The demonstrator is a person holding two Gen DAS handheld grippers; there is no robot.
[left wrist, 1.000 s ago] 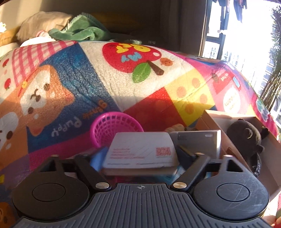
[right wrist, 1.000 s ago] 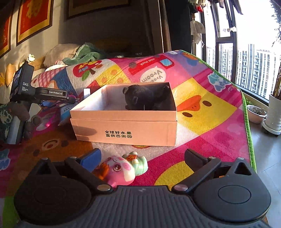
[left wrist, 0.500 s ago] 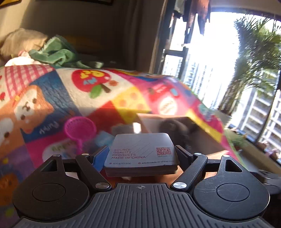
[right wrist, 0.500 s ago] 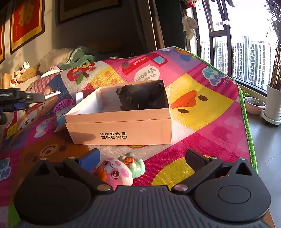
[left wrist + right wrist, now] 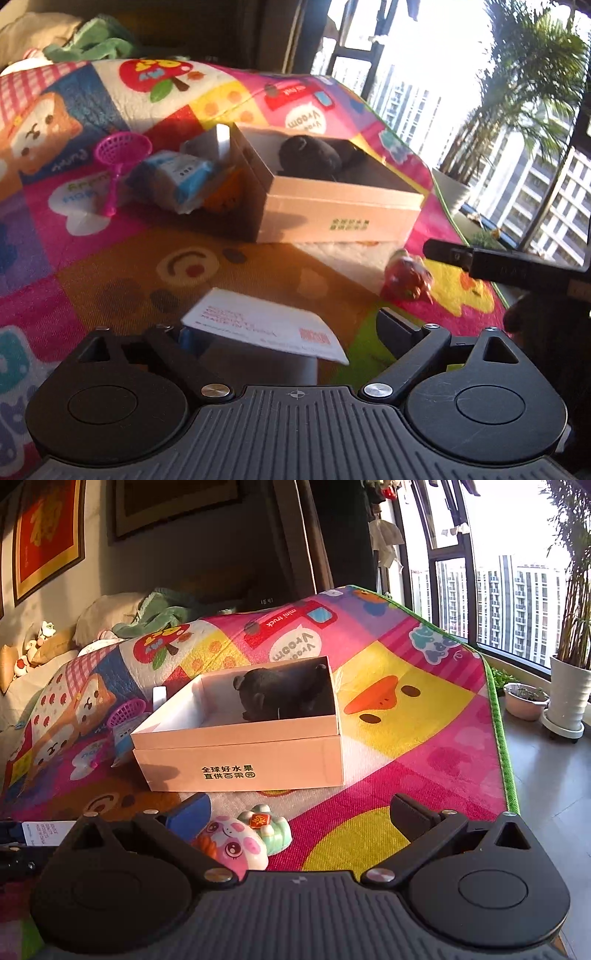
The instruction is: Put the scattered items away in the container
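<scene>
A pink cardboard box (image 5: 332, 218) (image 5: 240, 764) sits on the play mat with a black plush bear (image 5: 308, 155) (image 5: 280, 694) inside. My left gripper (image 5: 288, 332) has its jaws spread; a flat white card box (image 5: 266, 325) lies tilted between them, touching only the left finger. It also shows in the right wrist view (image 5: 40, 832). My right gripper (image 5: 299, 816) is open and empty, just above a pink pig toy (image 5: 232, 845) and a green toy (image 5: 269, 825). The toys also show in the left wrist view (image 5: 406, 277).
A magenta scoop (image 5: 118, 155) (image 5: 127, 710), a blue-white packet (image 5: 173, 177) and an orange item (image 5: 221, 195) lie left of the box. The mat's green edge (image 5: 498, 716) drops to the floor with plant pots (image 5: 565, 698). Pillows and a green cloth (image 5: 162, 609) lie behind.
My left gripper swung right and pulled back from the box, and its jaws opened; the white card box now sits loose and tilted. The right gripper barely moved.
</scene>
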